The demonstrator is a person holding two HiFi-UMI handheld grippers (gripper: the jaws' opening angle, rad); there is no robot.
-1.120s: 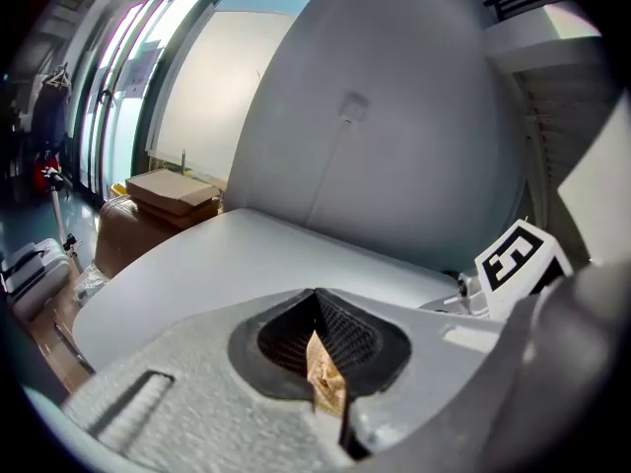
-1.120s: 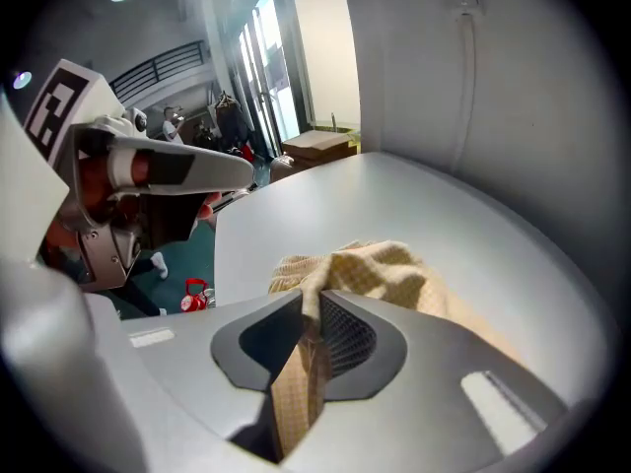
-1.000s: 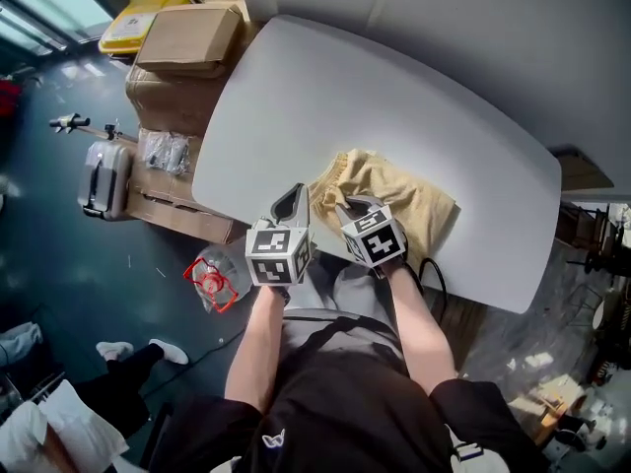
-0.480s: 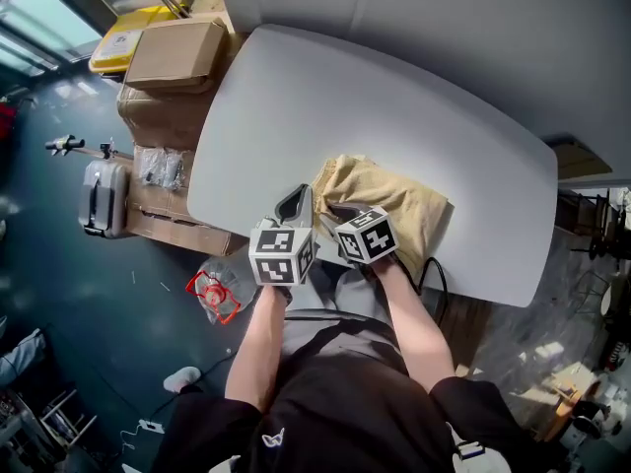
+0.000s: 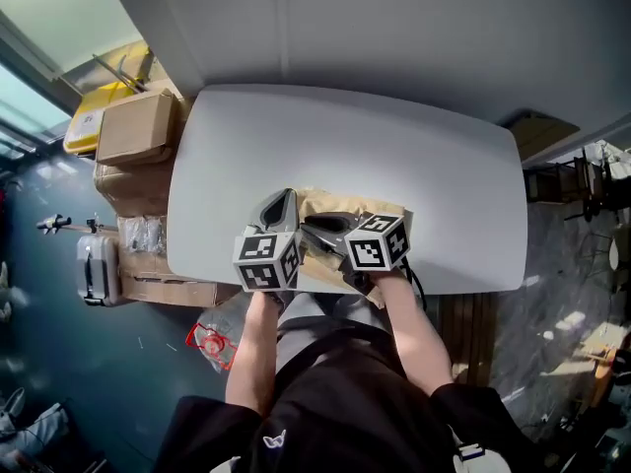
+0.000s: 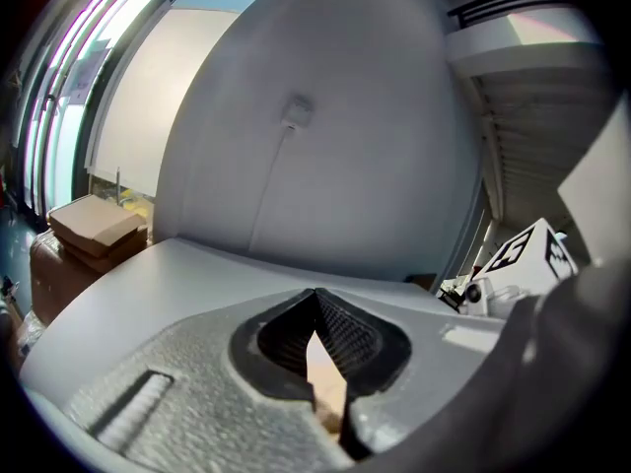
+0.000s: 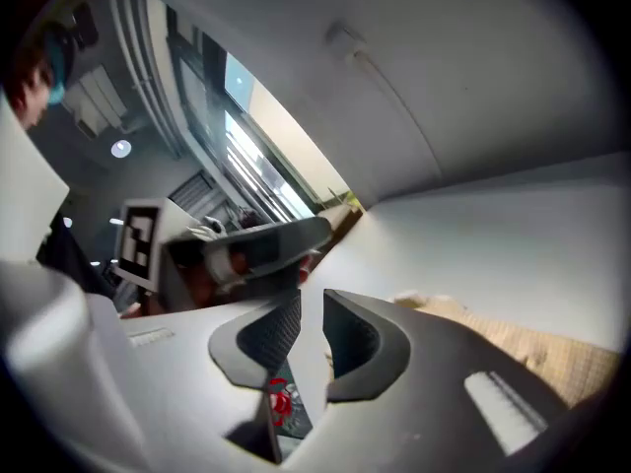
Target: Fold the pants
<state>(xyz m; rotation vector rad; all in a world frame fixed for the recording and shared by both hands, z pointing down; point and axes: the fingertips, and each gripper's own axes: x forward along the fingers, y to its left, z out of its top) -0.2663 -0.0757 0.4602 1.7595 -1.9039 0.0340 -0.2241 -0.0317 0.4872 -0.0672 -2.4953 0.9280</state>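
Note:
The tan pants (image 5: pixel 370 208) lie bunched at the near edge of the white table (image 5: pixel 394 146). My left gripper (image 5: pixel 284 200) hovers just left of them, jaws shut. In the left gripper view (image 6: pixel 315 299) the tips meet with no cloth ahead of them, and only a tan sliver shows through the gap lower down. My right gripper (image 5: pixel 311 230) points leftward over the near side of the pants. Its jaws (image 7: pixel 311 308) have just been closing. They stand slightly apart with nothing between them. The pants (image 7: pixel 537 348) show at the right of that view.
Cardboard boxes (image 5: pixel 133 126) and a yellow package (image 5: pixel 91 116) stand left of the table. A grey suitcase (image 5: pixel 96 264) and a red-printed bag (image 5: pixel 210 341) sit on the floor. A black cable (image 5: pixel 416 282) hangs off the table's near edge. A wall runs behind the table.
Both grippers have risen from the near table edge. The right one has swung to point left. The head view has shifted to take in the whole table, and the pants look more bunched.

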